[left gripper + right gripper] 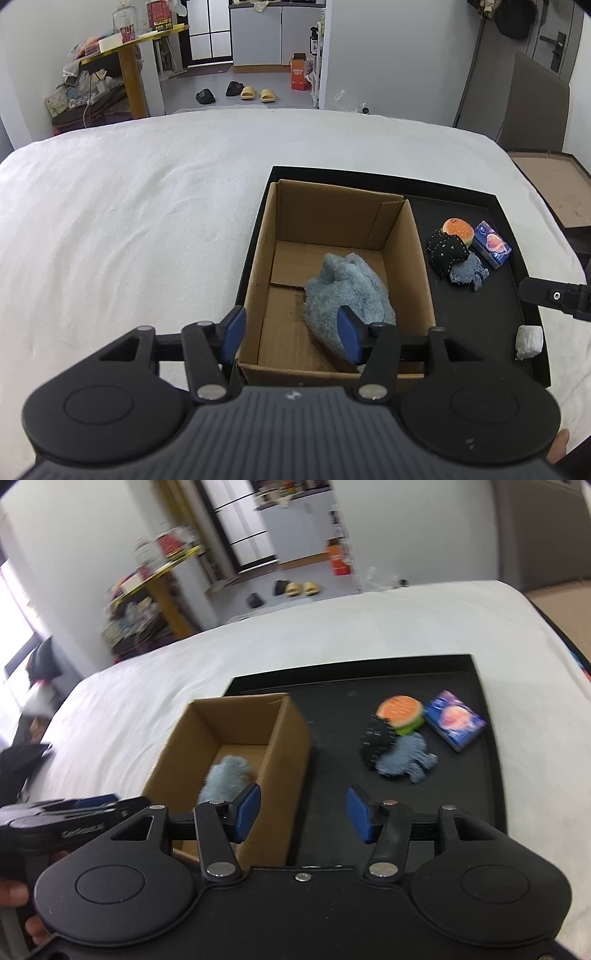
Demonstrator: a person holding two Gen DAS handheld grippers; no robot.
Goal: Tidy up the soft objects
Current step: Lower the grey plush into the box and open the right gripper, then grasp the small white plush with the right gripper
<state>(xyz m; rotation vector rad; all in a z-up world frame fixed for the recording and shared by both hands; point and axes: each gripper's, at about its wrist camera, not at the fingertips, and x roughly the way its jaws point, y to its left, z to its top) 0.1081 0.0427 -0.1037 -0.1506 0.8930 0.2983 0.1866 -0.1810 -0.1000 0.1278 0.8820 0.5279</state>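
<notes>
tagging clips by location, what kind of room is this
Most likely a bedroom in a small flat: the black tray sits on a white bed, slippers lie on the floor beyond, beside a cluttered yellow table.

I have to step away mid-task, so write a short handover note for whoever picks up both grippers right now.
Left gripper: open, empty, above the cardboard box.
Right gripper: open, empty, over the black tray.
Done: fluffy blue cloth lies in the box.
Left on the tray: burger plush, black stitched pouch, small blue plush, tissue pack, white wad.
</notes>
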